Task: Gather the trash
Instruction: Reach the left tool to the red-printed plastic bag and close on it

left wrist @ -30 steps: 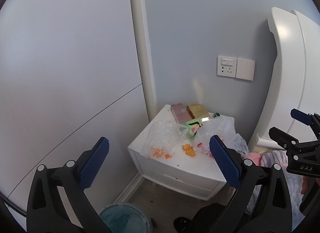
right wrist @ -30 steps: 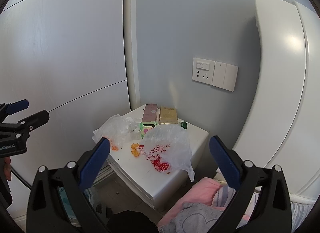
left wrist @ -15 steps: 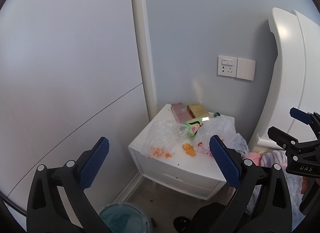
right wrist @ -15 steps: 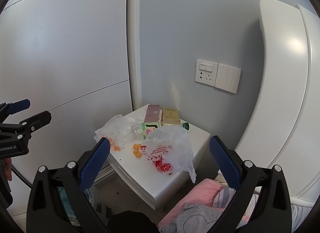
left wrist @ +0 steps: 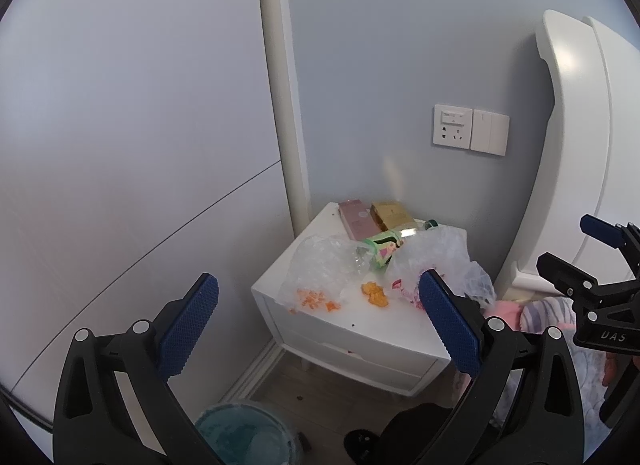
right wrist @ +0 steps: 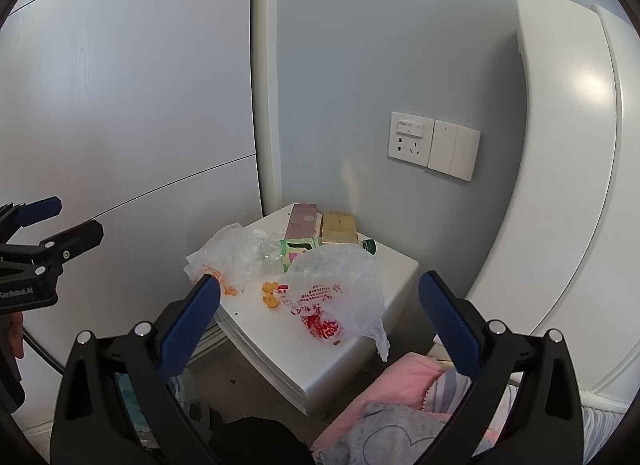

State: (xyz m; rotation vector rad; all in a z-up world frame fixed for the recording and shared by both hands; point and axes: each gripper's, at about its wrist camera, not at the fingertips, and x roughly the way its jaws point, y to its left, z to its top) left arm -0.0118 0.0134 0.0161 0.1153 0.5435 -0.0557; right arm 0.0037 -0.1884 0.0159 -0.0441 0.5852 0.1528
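Observation:
A white nightstand (left wrist: 360, 329) (right wrist: 320, 361) in the corner carries trash: a clear plastic bag (left wrist: 320, 269) (right wrist: 232, 253), a plastic bag with red print (right wrist: 336, 285) (left wrist: 440, 261), orange peel pieces (left wrist: 374, 292) (right wrist: 270, 293), a green carton (left wrist: 382, 247) (right wrist: 298, 249), a pink box (left wrist: 356, 219) and a gold box (left wrist: 390, 214). My left gripper (left wrist: 316, 321) is open and empty, well short of the nightstand. My right gripper (right wrist: 320, 317) is open and empty, above the bed edge.
A teal trash bin (left wrist: 244, 439) with a liner stands on the floor left of the nightstand. A white headboard (right wrist: 560, 185) and pink and grey bedding (right wrist: 392, 413) are at the right. A wall socket (right wrist: 410, 141) is above the nightstand.
Both views have shifted slightly; the right wrist view has drifted a little right and closer. Both grippers stay open and empty. The trash has not moved.

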